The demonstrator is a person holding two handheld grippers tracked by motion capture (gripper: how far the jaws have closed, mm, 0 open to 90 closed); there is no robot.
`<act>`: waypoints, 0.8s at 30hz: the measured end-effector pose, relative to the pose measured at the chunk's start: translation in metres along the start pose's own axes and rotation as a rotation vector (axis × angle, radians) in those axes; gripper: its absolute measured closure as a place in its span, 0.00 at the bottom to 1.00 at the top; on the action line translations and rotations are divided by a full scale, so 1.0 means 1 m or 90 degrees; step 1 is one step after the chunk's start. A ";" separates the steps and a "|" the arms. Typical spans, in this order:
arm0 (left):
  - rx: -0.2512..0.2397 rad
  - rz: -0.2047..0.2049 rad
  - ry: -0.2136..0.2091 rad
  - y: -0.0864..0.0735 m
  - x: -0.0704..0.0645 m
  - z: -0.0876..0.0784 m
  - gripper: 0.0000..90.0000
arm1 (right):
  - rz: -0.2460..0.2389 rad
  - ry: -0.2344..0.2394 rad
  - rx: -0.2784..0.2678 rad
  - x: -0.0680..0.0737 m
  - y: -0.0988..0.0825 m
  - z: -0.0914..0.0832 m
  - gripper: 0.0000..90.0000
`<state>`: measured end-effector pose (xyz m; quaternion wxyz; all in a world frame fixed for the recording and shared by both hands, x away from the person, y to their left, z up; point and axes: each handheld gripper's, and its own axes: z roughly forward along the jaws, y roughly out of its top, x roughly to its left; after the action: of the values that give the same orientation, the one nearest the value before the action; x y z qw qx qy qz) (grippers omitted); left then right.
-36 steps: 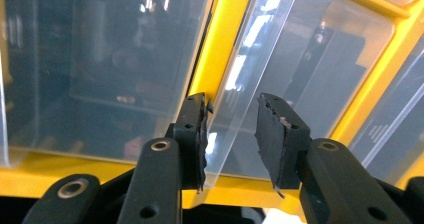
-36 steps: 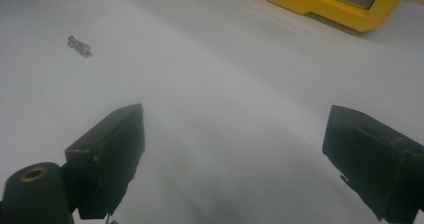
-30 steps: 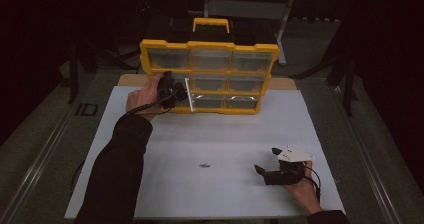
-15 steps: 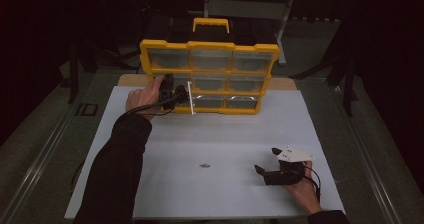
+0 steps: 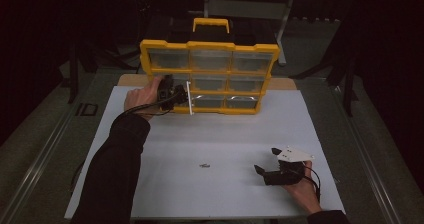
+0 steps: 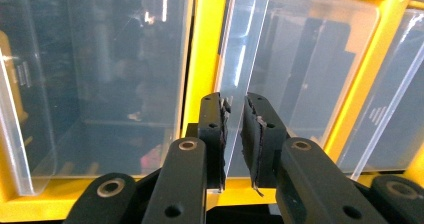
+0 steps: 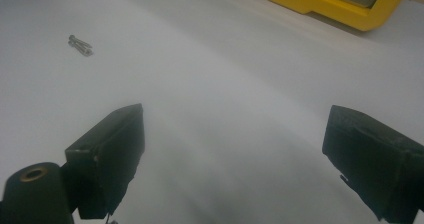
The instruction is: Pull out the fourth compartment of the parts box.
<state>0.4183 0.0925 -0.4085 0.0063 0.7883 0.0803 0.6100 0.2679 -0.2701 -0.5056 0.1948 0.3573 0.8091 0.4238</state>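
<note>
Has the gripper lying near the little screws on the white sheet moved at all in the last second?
No. The right gripper sits at the same spot on the white sheet, just as far right of the small screws as before, jaws open.

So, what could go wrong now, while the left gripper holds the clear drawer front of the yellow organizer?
1. The left gripper pinches only the thin edge of the clear drawer front; smooth plastic might slip out during a pull.
2. The yellow organizer stands upright and nothing holds it; a hard pull might tip or drag it.
3. The right gripper rests open on the white mat, apart from the small screw, so it cannot help quickly.
</note>
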 end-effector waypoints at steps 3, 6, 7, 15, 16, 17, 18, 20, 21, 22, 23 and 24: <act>0.000 0.003 -0.006 -0.001 0.003 0.000 0.82 | 0.000 0.000 0.001 0.000 0.000 0.000 0.11; 0.001 0.002 -0.011 -0.001 0.007 0.002 0.79 | -0.001 0.001 0.002 0.000 0.000 0.000 0.11; 0.002 0.003 -0.011 0.000 0.007 0.003 0.78 | 0.000 0.002 0.002 0.000 0.000 0.001 0.11; -0.005 0.014 -0.022 0.001 0.010 0.005 0.79 | 0.000 0.002 0.002 0.000 0.000 0.000 0.11; -0.003 0.014 -0.027 0.002 0.010 0.005 0.79 | 0.000 0.003 0.002 0.000 0.000 0.000 0.11; -0.003 0.014 -0.026 0.002 0.009 0.005 0.82 | -0.001 0.002 0.002 0.000 0.000 0.001 0.11; -0.003 0.018 -0.024 0.002 0.009 0.005 0.82 | -0.001 0.002 0.002 0.000 0.000 0.001 0.11; -0.002 0.025 -0.024 0.002 0.009 0.005 0.83 | -0.002 0.003 0.002 0.000 0.000 0.000 0.11; -0.001 0.029 -0.024 0.002 0.009 0.005 0.84 | -0.001 0.003 0.002 0.000 0.000 0.000 0.11; -0.001 0.033 -0.026 0.002 0.009 0.005 0.84 | -0.001 0.002 0.002 0.000 0.000 0.000 0.11; -0.002 0.037 -0.027 0.002 0.010 0.004 0.84 | -0.001 0.002 0.003 0.000 0.000 0.000 0.11; -0.003 0.040 -0.028 0.002 0.009 0.004 0.85 | -0.001 0.002 0.002 0.000 0.000 0.001 0.11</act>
<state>0.4243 0.0919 -0.4002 -0.0092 0.8038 0.0540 0.5924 0.2681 -0.2699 -0.5061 0.1931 0.3565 0.8104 0.4229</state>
